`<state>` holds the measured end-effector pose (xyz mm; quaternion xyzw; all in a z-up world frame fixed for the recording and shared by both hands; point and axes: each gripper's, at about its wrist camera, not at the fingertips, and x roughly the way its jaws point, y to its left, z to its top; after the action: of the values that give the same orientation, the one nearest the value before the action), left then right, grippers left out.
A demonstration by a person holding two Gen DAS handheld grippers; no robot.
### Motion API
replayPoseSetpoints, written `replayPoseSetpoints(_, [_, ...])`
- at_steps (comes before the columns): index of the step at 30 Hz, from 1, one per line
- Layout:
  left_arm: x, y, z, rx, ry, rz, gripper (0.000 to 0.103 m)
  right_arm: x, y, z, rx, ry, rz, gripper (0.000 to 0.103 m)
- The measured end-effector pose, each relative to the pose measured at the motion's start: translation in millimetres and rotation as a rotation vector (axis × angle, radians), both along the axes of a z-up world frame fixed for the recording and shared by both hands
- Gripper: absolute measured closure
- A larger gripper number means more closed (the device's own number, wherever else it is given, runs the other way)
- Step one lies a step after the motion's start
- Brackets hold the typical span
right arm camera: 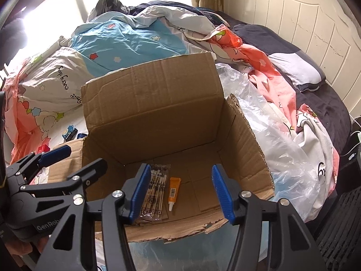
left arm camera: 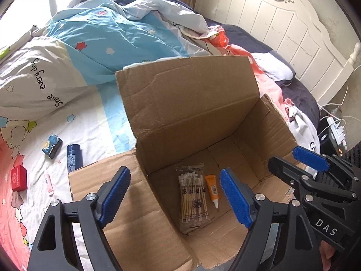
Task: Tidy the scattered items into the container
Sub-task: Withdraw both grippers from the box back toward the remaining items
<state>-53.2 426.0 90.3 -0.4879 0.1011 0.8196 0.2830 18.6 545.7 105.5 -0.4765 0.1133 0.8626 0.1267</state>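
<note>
Bed (left arm camera: 94, 117) carries cardboard box (left arm camera: 187, 103), quilt (left arm camera: 126, 36), red box (left arm camera: 19, 178), blue bottle (left arm camera: 74, 158)

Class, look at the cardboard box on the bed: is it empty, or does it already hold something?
Not empty. The cardboard box stands open, and on its floor lie a packet of cotton swabs and a small orange tube, side by side.

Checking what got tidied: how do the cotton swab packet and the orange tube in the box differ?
The cotton swab packet is clear, wide and flat, showing many sticks; the orange tube is opaque, narrower and shorter, with a white nozzle. Both lie side by side on the cardboard box floor.
</note>
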Motion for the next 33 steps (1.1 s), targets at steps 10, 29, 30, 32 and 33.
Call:
replayPoseSetpoints(10, [5, -37, 11, -0.006, 0.012, 0.025, 0.0, 2, -27, 11, 0.021, -0.01, 0.032, 0.048])
replayPoseSetpoints(29, [9, -107, 20, 0.011, 0.006, 0.109, 0.0, -1, -79, 17, 0.06, -0.021, 0.078, 0.024])
replayPoseSetpoints(30, [9, -109, 21, 0.014, 0.008, 0.11, 0.0, 0, -81, 17, 0.062, -0.021, 0.082, 0.024])
replayPoseSetpoints(32, [10, -111, 23, 0.016, 0.011, 0.11, 0.0, 0, -82, 18, 0.066, -0.022, 0.085, 0.024])
replayPoseSetpoints(33, [10, -112, 23, 0.016, 0.012, 0.11, 0.0, 0, -83, 18, 0.066, -0.022, 0.084, 0.024])
